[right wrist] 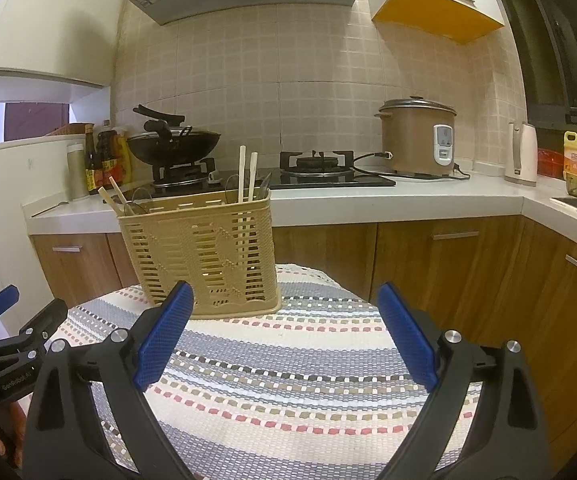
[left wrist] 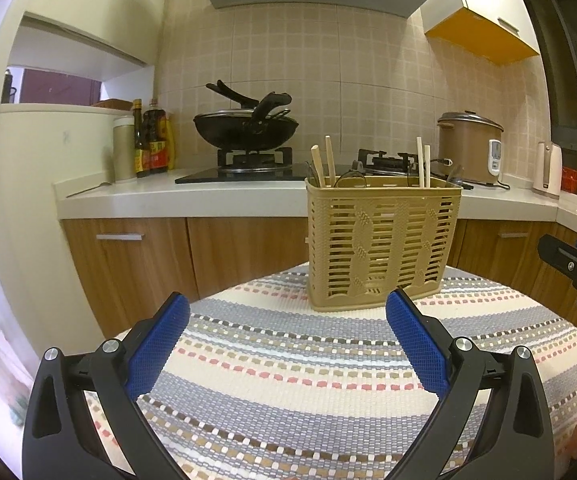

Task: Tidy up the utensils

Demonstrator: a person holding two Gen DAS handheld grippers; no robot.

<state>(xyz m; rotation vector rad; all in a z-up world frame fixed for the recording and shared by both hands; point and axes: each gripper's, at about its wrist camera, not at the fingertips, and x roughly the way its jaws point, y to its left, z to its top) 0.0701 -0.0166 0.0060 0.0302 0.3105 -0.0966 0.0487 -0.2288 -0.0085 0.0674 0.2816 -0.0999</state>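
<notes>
Nearest my lenses are my own claws. My left gripper is spread wide, blue pads well apart, nothing between them. My right gripper is likewise spread and holds nothing. Both hang above the striped woven cloth that covers the table.

The utensil basket, tan slatted plastic, stands upright on the far part of the cloth, ahead of both claws and touched by neither. From the left view, one pair of wooden chopsticks leans in its left end and a second pair stands near its right end. Thin metal handles show among them; I cannot tell what kind of utensils they are. No loose utensil lies on the cloth in either view.

Beyond the table runs the countertop, carrying a wok and a rice cooker.

Judgement: the utensils already stand in the basket, so the sorting appears done or nearly done. Any remaining move would call for lowering one claw over a single handle at the rim and pinching it without tipping the light basket.
</notes>
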